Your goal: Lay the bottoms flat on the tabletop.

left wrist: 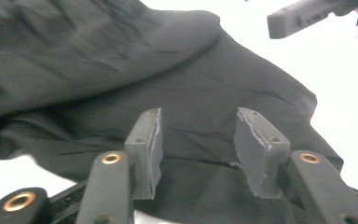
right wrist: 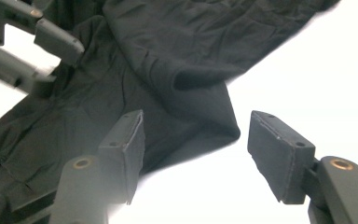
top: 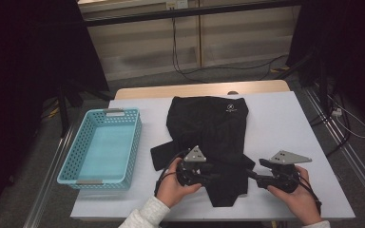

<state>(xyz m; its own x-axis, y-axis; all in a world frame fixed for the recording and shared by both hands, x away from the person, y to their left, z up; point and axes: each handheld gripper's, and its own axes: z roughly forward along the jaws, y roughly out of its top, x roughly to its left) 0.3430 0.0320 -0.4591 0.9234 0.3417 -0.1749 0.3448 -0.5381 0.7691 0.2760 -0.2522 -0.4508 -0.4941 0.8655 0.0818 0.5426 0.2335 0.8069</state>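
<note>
High view: both hand-held grippers, left (top: 217, 177) & right (top: 253, 174), open at black garment (top: 209, 123) near edge.

A black garment (top: 209, 137) lies partly folded and creased at the centre of the high view, on the white table cover. A small white logo sits near its top edge. One flap sticks out toward lower left; its lower end narrows toward the bottom edge.

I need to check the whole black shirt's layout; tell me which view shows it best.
The high view: the black shirt lies whole on the white table, beside the blue basket. The left gripper view shows creased cloth under open tongs; the right gripper view shows a sleeve tip.
</note>
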